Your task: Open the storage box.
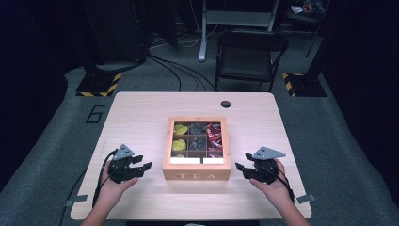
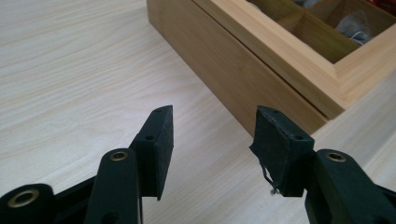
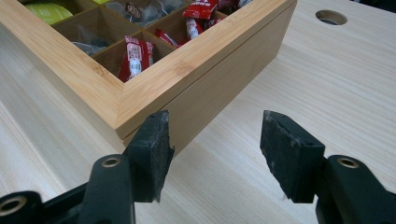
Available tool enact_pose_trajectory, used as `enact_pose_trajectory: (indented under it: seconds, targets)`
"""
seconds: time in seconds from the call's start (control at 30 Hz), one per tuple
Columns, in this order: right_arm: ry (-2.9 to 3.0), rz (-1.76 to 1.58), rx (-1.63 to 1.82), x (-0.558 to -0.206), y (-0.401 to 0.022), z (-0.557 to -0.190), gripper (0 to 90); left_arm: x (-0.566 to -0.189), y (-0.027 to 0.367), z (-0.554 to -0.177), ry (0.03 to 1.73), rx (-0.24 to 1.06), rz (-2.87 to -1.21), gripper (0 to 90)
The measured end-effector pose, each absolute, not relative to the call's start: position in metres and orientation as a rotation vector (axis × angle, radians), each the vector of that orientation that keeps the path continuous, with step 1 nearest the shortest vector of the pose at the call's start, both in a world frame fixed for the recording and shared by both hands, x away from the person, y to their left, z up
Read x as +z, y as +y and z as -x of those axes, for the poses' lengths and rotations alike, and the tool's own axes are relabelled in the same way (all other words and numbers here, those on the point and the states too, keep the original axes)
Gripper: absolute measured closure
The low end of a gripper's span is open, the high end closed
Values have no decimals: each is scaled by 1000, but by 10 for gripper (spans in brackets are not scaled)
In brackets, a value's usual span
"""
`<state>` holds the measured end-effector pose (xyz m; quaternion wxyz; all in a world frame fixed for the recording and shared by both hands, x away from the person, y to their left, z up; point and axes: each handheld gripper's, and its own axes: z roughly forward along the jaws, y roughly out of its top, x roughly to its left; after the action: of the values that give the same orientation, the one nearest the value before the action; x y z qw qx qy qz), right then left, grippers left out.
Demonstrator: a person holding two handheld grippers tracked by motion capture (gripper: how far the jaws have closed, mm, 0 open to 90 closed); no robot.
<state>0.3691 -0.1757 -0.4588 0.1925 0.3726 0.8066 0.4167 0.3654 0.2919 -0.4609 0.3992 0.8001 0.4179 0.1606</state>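
Nearest me, my left gripper [image 1: 142, 166] sits at about 8 o'clock on the table [image 1: 141, 113], jaws partly apart with nothing between them. My right gripper [image 1: 241, 168] is at about 4 o'clock, jaws likewise partly apart and holding nothing. In each gripper view only bare table lies between my pads. Between the 2 grippers, at the middle of the table, stands the tea box [image 1: 196, 175], its front face toward me and its glass-topped lid closed, by my reading. Neither gripper touches it: each is just beside a near corner. Inside I see yellow packets [image 1: 179, 144] at 9 o'clock, dark ones [image 1: 197, 136] in the middle, red ones [image 1: 214, 136] at 3 o'clock. I judge the work barely begun: the box is approached from both sides, gripping and lifting or opening remain.
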Motion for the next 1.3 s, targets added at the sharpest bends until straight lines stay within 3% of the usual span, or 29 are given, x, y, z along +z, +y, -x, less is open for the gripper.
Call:
enact_pose_trajectory:
  seconds: [0.47,1.3]
  targets:
    - [2264,-1006,1221,-458,-176,-357,495,-458,279,-352,981,350,-2043,553]
    - [2273,-1001,1249,-466,-170,-352,485,-469,251,-350,893,280,-2096,624]
